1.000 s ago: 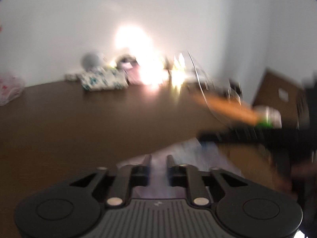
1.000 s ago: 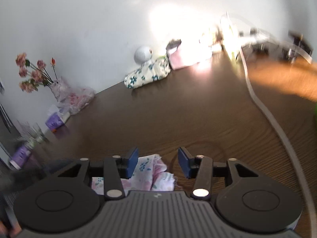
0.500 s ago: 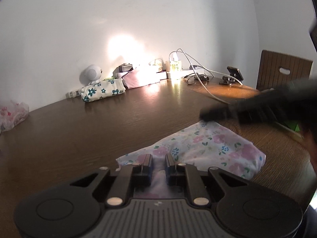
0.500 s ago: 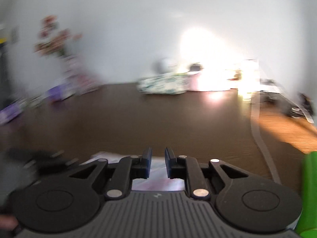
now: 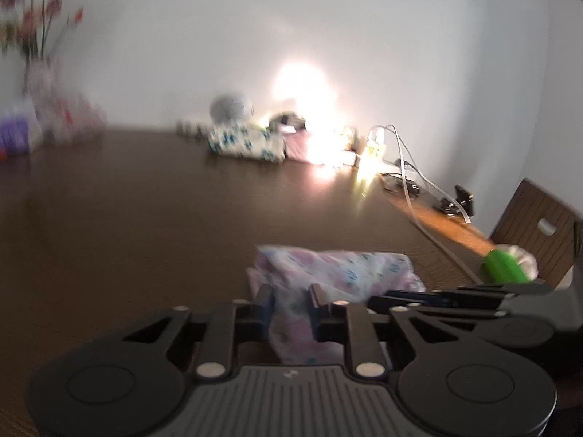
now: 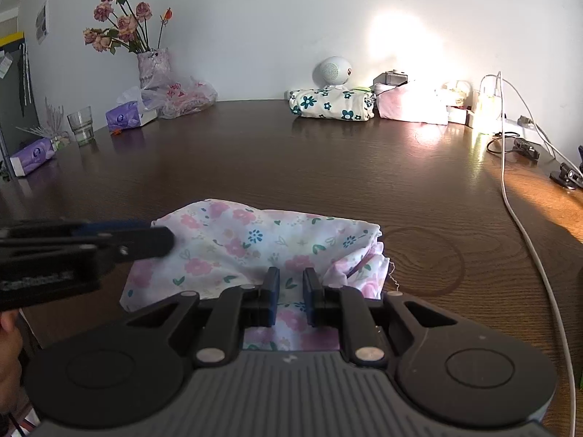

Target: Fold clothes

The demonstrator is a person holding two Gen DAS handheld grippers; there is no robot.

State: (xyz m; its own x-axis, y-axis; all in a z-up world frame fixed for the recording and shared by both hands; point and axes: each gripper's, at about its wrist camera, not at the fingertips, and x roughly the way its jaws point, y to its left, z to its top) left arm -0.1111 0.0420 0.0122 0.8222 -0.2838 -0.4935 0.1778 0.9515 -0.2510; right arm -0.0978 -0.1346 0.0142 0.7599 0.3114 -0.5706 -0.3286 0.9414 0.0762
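No legible text or labels.

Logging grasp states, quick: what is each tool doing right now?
Left tool: partly open, floral cloth between its fingers; grip cannot be told.
Right tool: nearly closed on the floral cloth.

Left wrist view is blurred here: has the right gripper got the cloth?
Observer: Yes. The right gripper is shut on a fold at the near edge of the cloth.
Operator: Anything odd at the cloth's right corner?
Observer: A loose thread hangs off it onto the wood.
Operator: What's at the far left, beyond my frame?
Observer: A glass stands there, well apart from the cloth.
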